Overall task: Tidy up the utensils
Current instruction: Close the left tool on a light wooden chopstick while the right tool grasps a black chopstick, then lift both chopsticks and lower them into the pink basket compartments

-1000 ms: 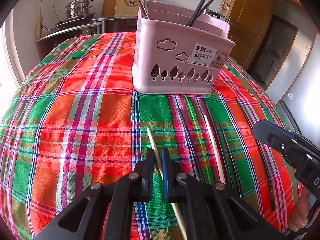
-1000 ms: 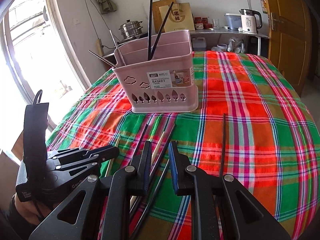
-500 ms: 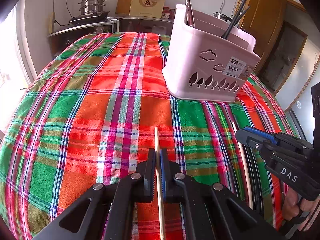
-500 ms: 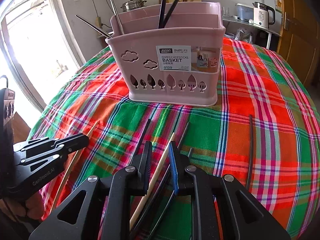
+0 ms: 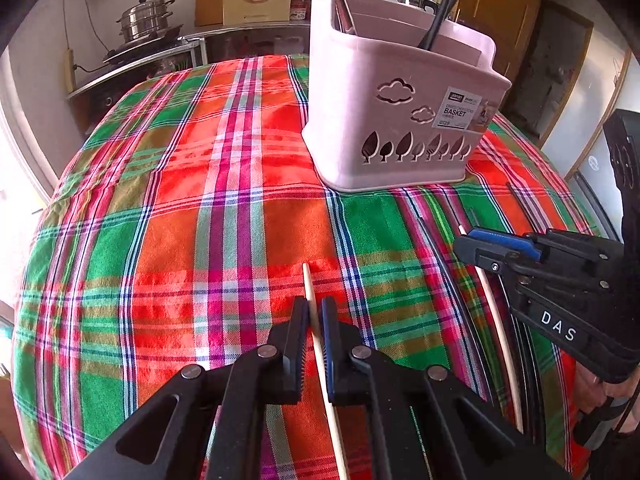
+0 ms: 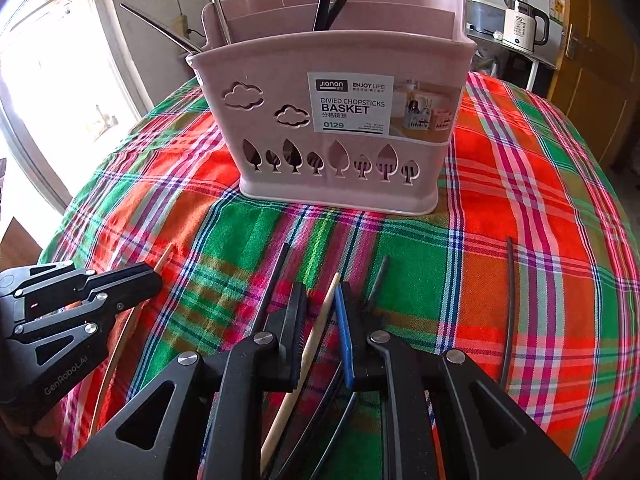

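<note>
Both grippers have closed in on the chopstick basket (image 6: 340, 120) since a second ago.

Left gripper (image 5: 315, 320) pinches one wooden chopstick (image 5: 316, 332); right gripper (image 6: 322, 320), jaws narrow, straddles another wooden chopstick (image 6: 316, 340) among black chopsticks (image 6: 509, 308) near the plaid tablecloth's (image 5: 200, 200) front edge; open cloth lies leftward.

The white sticker (image 6: 384, 103) on the front wall of the pink plastic divided basket (image 6: 340, 184) reads "JIANAN", "ENJOY LIFE", "DIVIED CHOPSTICKS BASKET" and "0129". The black left gripper (image 6: 154, 278) carries "GenRobot.AI" on its body. The black right gripper (image 5: 460, 246) shows "DAS". The white electric kettle (image 6: 520, 26) reads "55".
</note>
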Available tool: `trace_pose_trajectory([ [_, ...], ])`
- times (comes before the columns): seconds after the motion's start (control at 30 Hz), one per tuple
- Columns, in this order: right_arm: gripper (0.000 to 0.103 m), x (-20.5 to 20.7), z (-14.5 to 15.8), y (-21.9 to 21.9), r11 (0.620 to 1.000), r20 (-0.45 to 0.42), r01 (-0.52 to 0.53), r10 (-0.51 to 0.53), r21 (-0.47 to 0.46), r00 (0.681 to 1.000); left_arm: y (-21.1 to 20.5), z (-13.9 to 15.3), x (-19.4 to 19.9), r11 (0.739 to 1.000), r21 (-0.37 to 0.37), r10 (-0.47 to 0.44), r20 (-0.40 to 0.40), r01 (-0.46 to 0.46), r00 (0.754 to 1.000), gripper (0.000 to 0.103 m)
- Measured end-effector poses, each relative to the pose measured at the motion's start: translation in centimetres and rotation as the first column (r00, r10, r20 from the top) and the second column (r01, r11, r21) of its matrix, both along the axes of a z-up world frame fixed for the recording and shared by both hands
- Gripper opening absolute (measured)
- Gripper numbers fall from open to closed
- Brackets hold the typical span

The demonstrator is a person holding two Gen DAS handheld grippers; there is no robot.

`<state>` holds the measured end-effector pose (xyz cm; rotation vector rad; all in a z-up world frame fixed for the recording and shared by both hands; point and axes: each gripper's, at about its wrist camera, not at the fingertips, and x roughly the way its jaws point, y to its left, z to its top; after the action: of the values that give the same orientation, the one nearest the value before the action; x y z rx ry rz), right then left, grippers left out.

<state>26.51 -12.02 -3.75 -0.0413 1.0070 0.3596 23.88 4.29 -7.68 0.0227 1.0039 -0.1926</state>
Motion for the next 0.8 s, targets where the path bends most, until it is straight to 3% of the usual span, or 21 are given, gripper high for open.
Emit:
trace_pose_trajectory([
  [0.13,0.007,0.0,0.2,0.0,1.000,-0.006,-0.001,0.001,0.019,1.000,-0.5,-0.1,0.7,0.999,0.030,-0.023,-0.001,0.023,1.000,0.006],
  [0.37,0.007,-1.1,3.1,-1.1,0.997,0.053,-0.008,0.004,0.077,0.999,0.2,1.1,0.7,1.000,-0.016,0.007,0.020,-0.007,1.000,0.005],
  [0.8,0.005,-4.2,11.9,-2.9,0.986,0.263,-0.043,-0.001,0.162,0.965,0.9,12.0,-2.5,0.995,-0.098,0.014,0.257,0.012,0.966,0.004],
])
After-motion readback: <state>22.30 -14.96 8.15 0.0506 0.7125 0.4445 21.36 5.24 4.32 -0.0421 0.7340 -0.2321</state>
